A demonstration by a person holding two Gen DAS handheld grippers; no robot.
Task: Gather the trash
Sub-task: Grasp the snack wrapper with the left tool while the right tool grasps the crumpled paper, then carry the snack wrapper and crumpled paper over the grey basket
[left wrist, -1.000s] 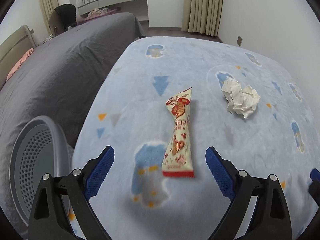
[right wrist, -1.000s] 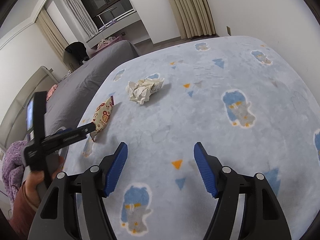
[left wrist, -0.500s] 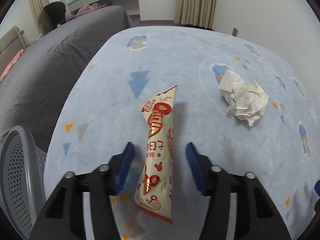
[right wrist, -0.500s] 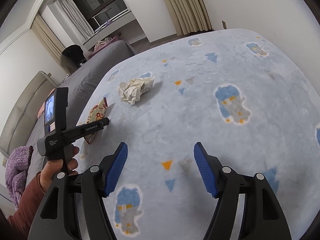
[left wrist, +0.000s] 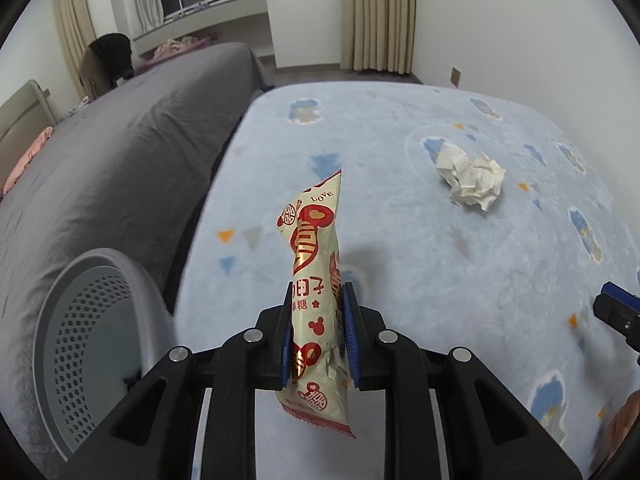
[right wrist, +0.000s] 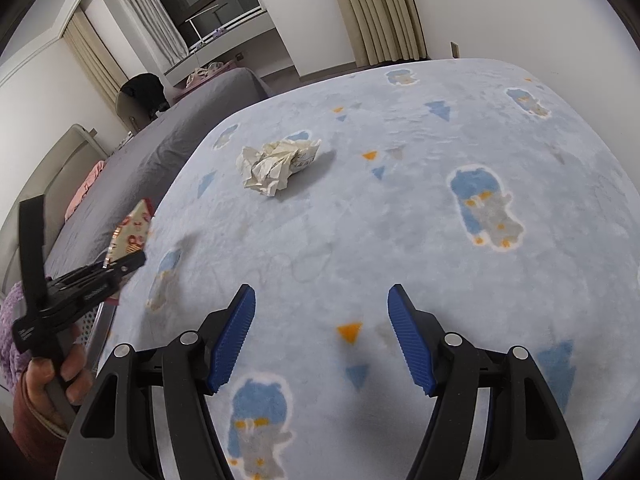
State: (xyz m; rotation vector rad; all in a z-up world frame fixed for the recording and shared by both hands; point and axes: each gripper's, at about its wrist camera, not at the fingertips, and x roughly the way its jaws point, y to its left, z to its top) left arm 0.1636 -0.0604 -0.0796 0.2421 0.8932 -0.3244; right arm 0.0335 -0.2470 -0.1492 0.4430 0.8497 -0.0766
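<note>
Left gripper (left wrist: 316, 332) clamped on the wrapper (left wrist: 316, 280), blue pads pressing both sides of its lower half; wrapper stands nearly upright, lifted clear of the blanket (left wrist: 400, 240), top end tilted slightly right, red crimped bottom edge hanging below the jaws. In the right wrist view the left gripper (right wrist: 124, 262) sits at frame left, held in the person's hand (right wrist: 60, 372), pointing right and a little up, wrapper (right wrist: 132, 232) sticking out above its tip. Right gripper (right wrist: 320, 336) hovers over the blanket (right wrist: 400, 200), jaws spread wide, nothing between them; its tip (left wrist: 616, 312) shows at the right edge of the left view. Wrapper print: "LOVE" near the top, red heart and large red-gold characters, "日子" and "糖" legible lower down, small mouse-head icons. Crumpled paper (left wrist: 470, 184) lies on the blanket, well apart from both grippers, also seen at (right wrist: 276, 164); faint print on it, unreadable. Perforated grey bin (left wrist: 92, 352) just left of the left gripper, beside the grey bed (left wrist: 120, 152).
</note>
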